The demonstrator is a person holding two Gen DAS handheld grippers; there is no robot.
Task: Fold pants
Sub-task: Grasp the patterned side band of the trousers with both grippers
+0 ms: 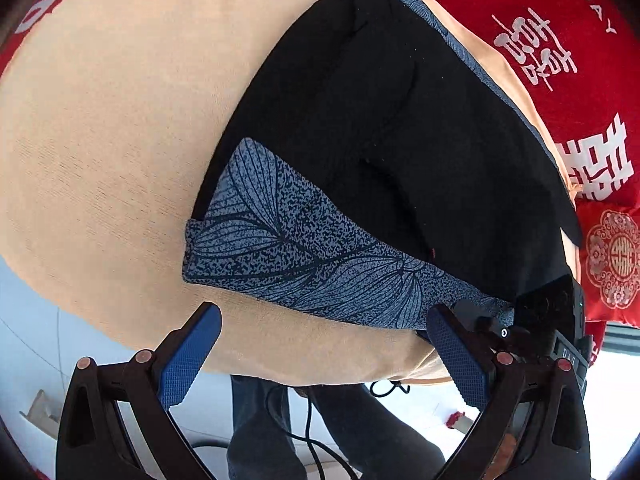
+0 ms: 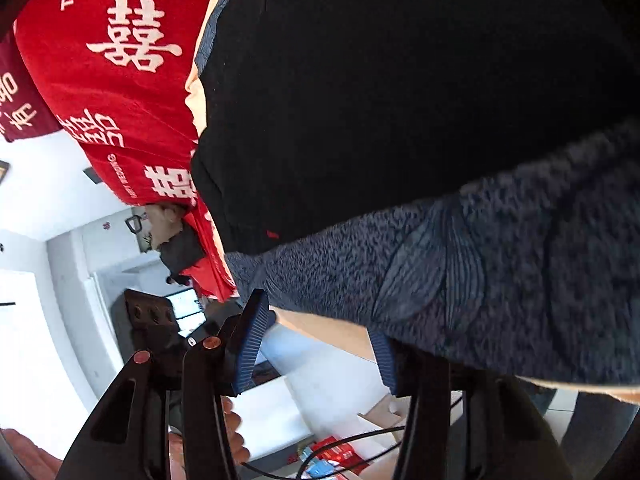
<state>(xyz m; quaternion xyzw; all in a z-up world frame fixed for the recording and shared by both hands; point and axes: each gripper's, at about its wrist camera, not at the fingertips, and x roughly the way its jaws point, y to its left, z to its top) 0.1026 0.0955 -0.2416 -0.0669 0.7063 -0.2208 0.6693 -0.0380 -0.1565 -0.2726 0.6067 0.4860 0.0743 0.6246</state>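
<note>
Black pants (image 1: 380, 128) lie flat on a tan cloth-covered surface (image 1: 112, 128). A blue-grey leaf-patterned band (image 1: 288, 248) runs along their near edge. My left gripper (image 1: 326, 346) hangs open just in front of that band with nothing between its blue pads (image 1: 192, 356). In the right wrist view the pants (image 2: 400, 100) and band (image 2: 480, 264) fill the frame. My right gripper (image 2: 318, 344) stands about half open at the band's lower edge. One of its fingers (image 2: 384, 360) is partly tucked under the band; only tan cloth and floor show in the gap.
Red cloths with white characters (image 1: 560, 60) border the tan surface. The right tool's black housing (image 1: 552, 312) is at the band's right end. A person's trousered legs (image 1: 360, 432) and a black cable (image 1: 308, 420) are below, on white floor. Another person (image 2: 168, 236) stands far off.
</note>
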